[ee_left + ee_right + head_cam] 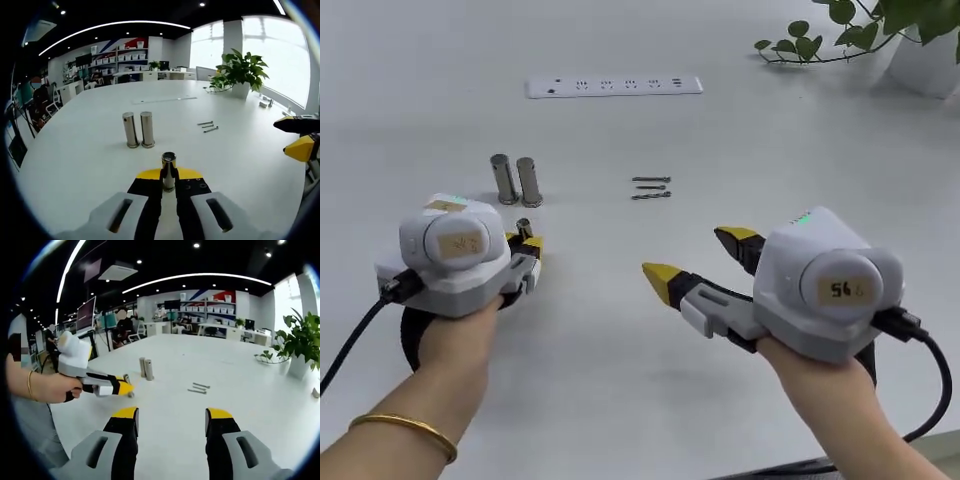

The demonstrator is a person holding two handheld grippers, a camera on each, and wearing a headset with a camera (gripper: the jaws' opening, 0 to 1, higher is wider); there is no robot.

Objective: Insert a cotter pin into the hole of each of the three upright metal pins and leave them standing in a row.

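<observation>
White table (620, 400) carrying all parts. Left gripper (523, 243) clamping one metal pin (168, 162) upright, near left. Right gripper (698, 255) hovering near right, jaws apart, gripping nothing. Two metal pins (517, 180) standing side by side, just beyond clamped one. Three cotter pins (651, 187) lying loose to their right, well apart. Judging: no insertion showing yet; all three pending, row also incomplete.

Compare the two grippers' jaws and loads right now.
The left gripper is shut on an upright metal pin; the right gripper is open and holds nothing. The left gripper sits just before the two standing pins; the right gripper sits nearer the cotter pins. Both have yellow-tipped jaws.
</observation>
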